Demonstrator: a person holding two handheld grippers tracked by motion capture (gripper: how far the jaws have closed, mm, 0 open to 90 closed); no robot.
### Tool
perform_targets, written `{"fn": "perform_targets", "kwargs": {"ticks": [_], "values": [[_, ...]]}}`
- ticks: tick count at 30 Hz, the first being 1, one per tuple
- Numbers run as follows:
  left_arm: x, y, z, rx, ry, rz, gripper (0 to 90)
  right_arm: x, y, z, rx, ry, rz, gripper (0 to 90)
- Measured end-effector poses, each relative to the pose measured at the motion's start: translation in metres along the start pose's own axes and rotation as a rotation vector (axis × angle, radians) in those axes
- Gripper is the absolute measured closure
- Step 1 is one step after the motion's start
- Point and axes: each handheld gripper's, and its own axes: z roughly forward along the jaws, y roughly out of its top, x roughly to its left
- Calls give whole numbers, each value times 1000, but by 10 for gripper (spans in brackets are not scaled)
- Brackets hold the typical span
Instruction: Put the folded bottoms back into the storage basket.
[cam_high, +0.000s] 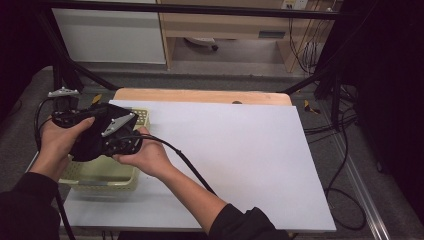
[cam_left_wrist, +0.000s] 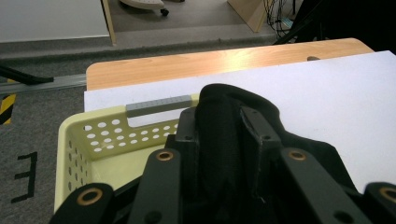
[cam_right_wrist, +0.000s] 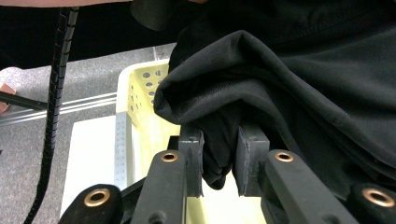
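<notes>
A bunched black cloth (cam_high: 89, 145) hangs over a pale yellow perforated basket (cam_high: 102, 176) at the table's left edge. Both hands hold it there. My left gripper (cam_high: 70, 119) is shut on one fold of the cloth (cam_left_wrist: 219, 140), which fills the gap between its pads. My right gripper (cam_high: 117, 140) is shut on another fold (cam_right_wrist: 219, 144), pinched between its two pads, with more of the cloth (cam_right_wrist: 303, 79) draped above and to the right. Beneath the cloth lies the basket's rim with a grey handle (cam_left_wrist: 158, 105).
A white sheet (cam_high: 235, 160) covers most of the wooden table (cam_high: 200, 95). Cables (cam_high: 345, 165) trail on the floor to the right, and a black frame leg (cam_high: 335, 95) stands at the far right. A wooden cabinet (cam_high: 225, 25) stands beyond the table.
</notes>
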Motion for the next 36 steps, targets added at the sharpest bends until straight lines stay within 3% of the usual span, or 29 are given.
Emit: {"fn": "perform_targets", "kwargs": {"ticks": [36], "values": [[4,-10,4,27,8,5,705,4,-13,13,12,8,10,756]]}}
